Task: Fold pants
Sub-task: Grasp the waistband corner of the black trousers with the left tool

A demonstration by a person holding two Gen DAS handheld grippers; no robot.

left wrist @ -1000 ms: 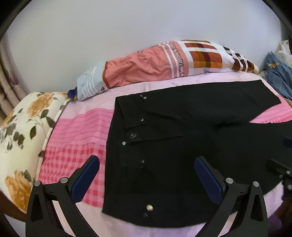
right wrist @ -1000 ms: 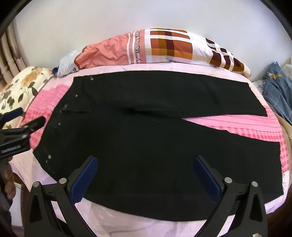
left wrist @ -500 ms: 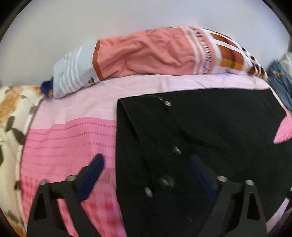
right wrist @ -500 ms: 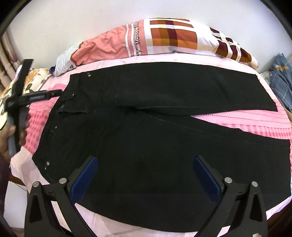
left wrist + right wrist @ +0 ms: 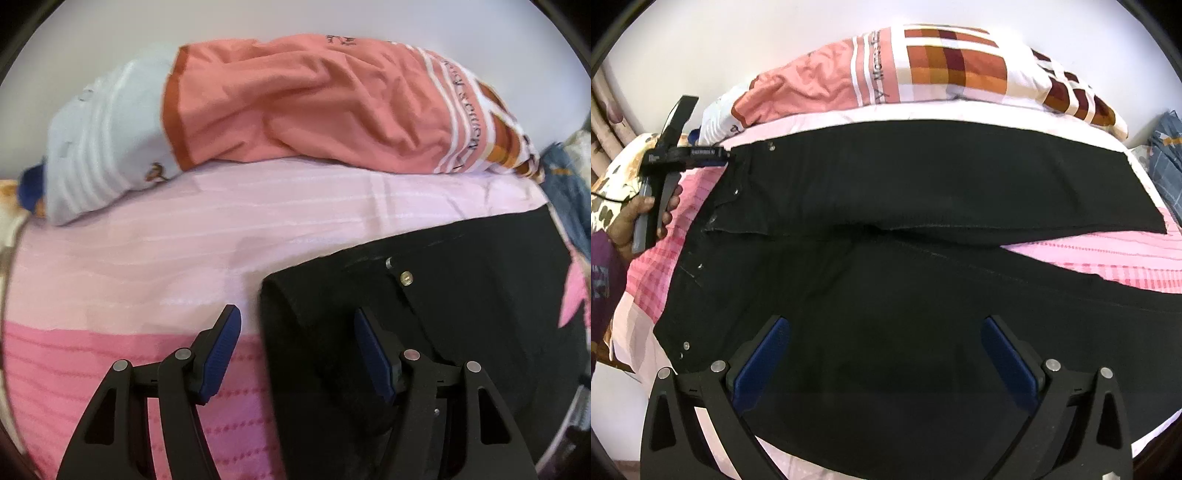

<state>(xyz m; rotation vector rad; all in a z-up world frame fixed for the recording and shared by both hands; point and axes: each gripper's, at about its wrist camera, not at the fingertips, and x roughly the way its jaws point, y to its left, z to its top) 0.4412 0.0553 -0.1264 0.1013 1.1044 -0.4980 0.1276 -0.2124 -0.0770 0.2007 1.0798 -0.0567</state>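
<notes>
Black pants (image 5: 886, 229) lie flat on a pink bedsheet, waistband to the left, legs running right in a V. In the left wrist view my left gripper (image 5: 295, 347) is open and straddles the far waistband corner (image 5: 280, 295) of the pants, with the jaws narrower than before. The left gripper also shows in the right wrist view (image 5: 722, 157) at that corner. My right gripper (image 5: 886, 354) is open and empty, low over the near leg of the pants.
A rolled orange, white and checked quilt (image 5: 923, 70) lies along the wall behind the pants. A floral pillow (image 5: 613, 177) is at the left. Blue plaid cloth (image 5: 1167, 155) lies at the right. The bed's front edge (image 5: 798, 461) is near me.
My left gripper has moved forward and down to the far waistband corner, and its jaws have narrowed. My right gripper has moved slightly nearer the pants and stays wide open.
</notes>
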